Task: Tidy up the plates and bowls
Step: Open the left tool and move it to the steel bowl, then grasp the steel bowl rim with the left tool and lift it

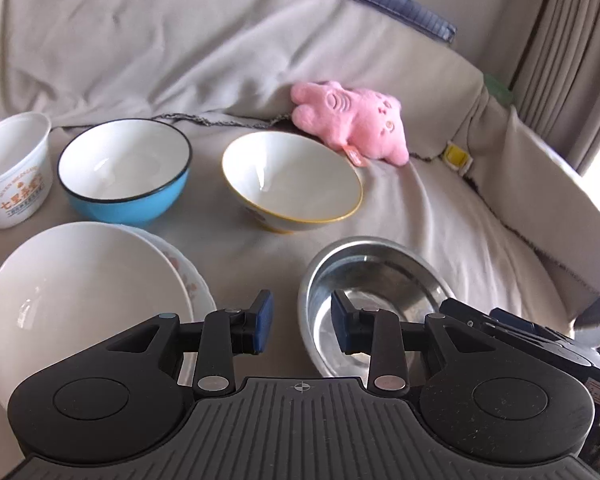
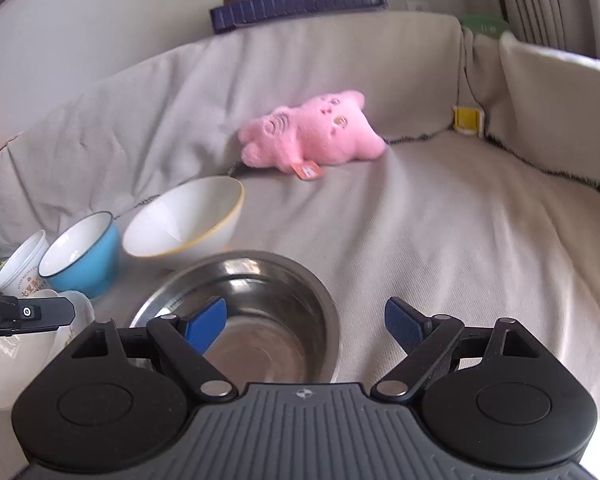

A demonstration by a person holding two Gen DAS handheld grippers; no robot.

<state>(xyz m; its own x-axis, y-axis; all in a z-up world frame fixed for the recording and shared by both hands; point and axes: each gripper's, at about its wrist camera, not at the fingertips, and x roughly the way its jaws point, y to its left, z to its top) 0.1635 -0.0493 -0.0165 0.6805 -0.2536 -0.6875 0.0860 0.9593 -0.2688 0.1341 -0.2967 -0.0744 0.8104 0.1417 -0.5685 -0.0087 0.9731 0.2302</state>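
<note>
On the grey-covered sofa seat stand a steel bowl (image 1: 374,304), a white bowl with a yellow rim (image 1: 292,182), a blue bowl (image 1: 124,172), a white printed cup (image 1: 14,170) and a white bowl (image 1: 80,300) resting on a floral plate (image 1: 188,276). My left gripper (image 1: 302,326) is open, its jaws straddling the steel bowl's left rim. My right gripper (image 2: 306,326) is open wide, its jaws straddling the steel bowl's (image 2: 256,312) right rim. The yellow-rimmed bowl (image 2: 184,220) and blue bowl (image 2: 82,254) sit behind it to the left.
A pink plush toy (image 1: 350,122) lies at the back of the seat, also in the right wrist view (image 2: 312,134). A yellow tag (image 2: 466,120) sits in the sofa corner. The sofa backrest (image 1: 180,48) rises behind; an armrest (image 2: 560,112) bounds the right.
</note>
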